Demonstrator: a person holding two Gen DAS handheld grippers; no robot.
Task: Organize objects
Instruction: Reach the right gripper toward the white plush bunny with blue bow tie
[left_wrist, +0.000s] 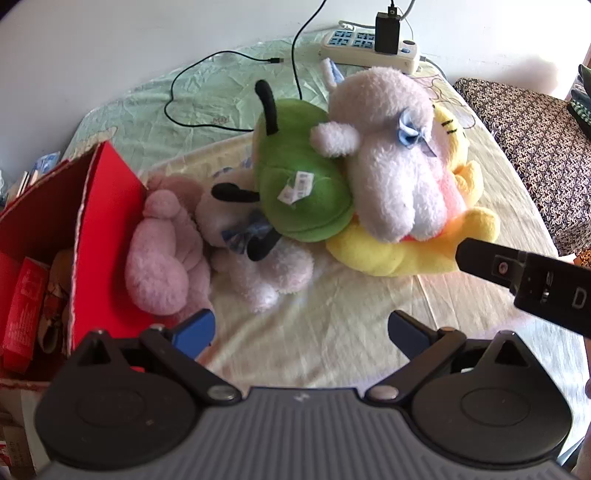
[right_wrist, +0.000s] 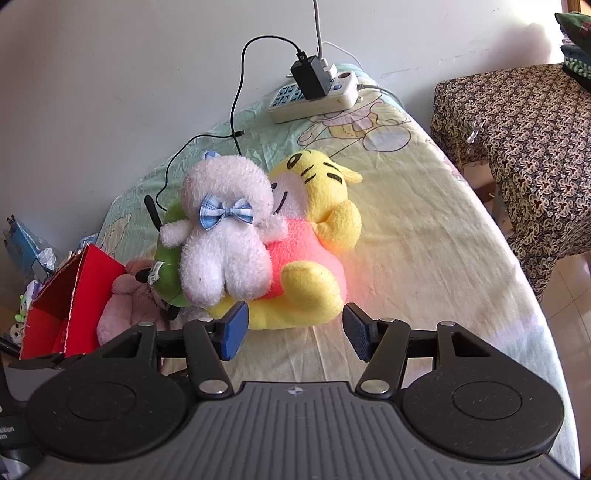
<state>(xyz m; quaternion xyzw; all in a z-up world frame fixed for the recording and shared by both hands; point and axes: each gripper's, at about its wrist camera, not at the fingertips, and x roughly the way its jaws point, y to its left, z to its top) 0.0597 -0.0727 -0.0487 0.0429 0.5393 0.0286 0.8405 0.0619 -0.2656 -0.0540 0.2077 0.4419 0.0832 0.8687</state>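
Plush toys lie heaped mid-table: a white plush dog (right_wrist: 225, 236) sprawls on a yellow bear (right_wrist: 314, 258) and a green toy (left_wrist: 299, 177), with a pink plush (left_wrist: 162, 258) against the red box (left_wrist: 103, 221) at left. Left gripper (left_wrist: 301, 332) and right gripper (right_wrist: 291, 332) both gape wide, empty, near the pile.

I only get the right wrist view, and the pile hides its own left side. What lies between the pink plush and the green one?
Observer: A white plush dog with black ears and a blue bow, its head against the green plush.
Operator: Anything inside the red box?
Observer: Yes, the red box holds a red packet.
Operator: And the left gripper?
Observer: The left gripper has its jaws open over the bare sheet, touching nothing.
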